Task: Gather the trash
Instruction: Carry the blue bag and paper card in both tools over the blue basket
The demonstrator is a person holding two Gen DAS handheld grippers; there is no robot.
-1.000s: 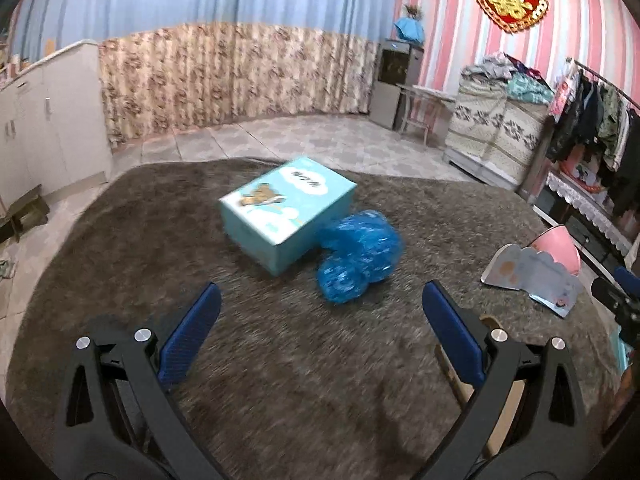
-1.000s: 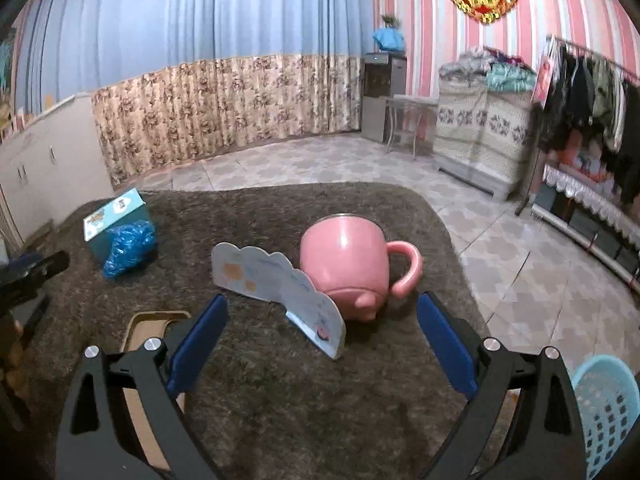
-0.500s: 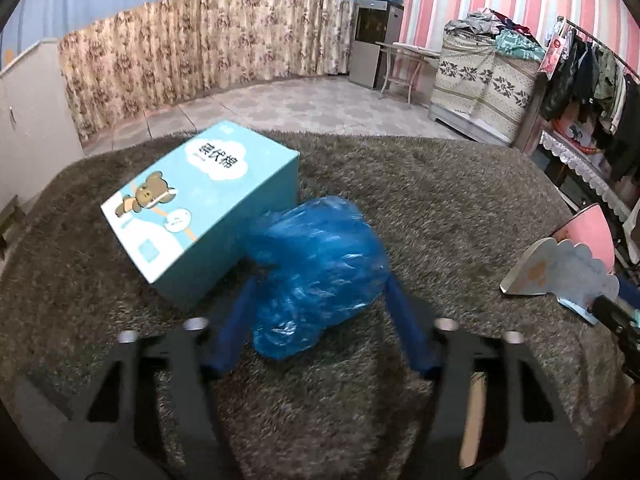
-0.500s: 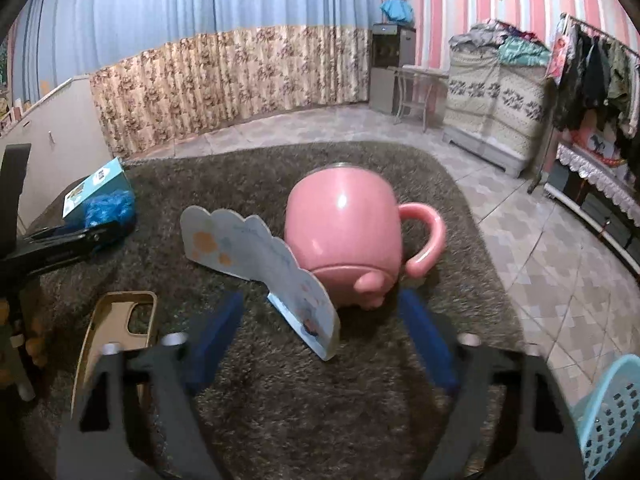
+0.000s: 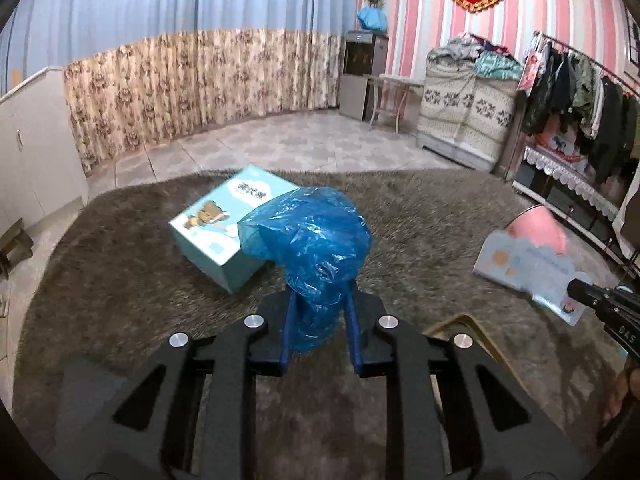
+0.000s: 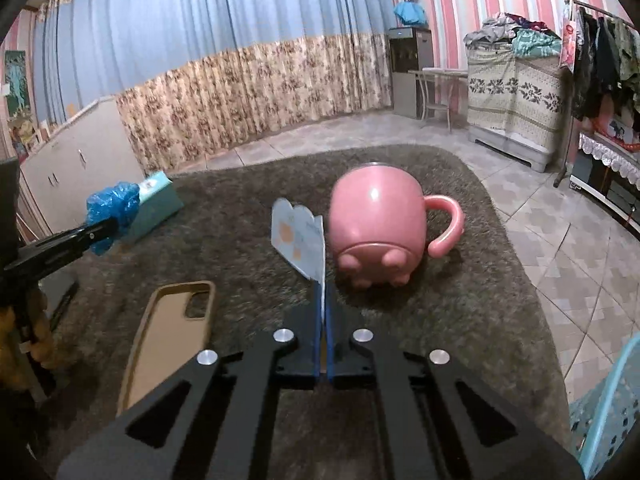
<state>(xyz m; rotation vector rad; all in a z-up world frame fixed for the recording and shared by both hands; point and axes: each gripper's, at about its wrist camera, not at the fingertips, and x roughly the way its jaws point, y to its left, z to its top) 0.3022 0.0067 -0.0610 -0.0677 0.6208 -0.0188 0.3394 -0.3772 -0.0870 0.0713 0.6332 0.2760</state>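
Note:
A crumpled blue plastic bag (image 5: 316,240) sits between the blue fingers of my left gripper (image 5: 320,292). The jaws are closing and the pads press its lower part. From the right wrist view the same bag (image 6: 112,204) bulges out of the left gripper (image 6: 100,230) beside the teal box. My right gripper (image 6: 323,284) is shut on the lower corner of a pale blue cloud-edged paper card (image 6: 298,232), which stands edge-on just left of the pink mug. The left wrist view shows that card (image 5: 528,264) at the right, with the right gripper (image 5: 576,286) on it.
A teal carton (image 5: 224,220) with a bear print lies behind the bag on the brown shaggy cover (image 5: 120,280). A pink mug (image 6: 376,220) lies on its side. A tan phone case (image 6: 168,328) lies at front left. A light blue basket (image 6: 608,412) stands low at the right.
Both grippers went from wide open to closed. The left one moved in on the blue bag and pinched it. The right one closed on the card, which now stands on edge.

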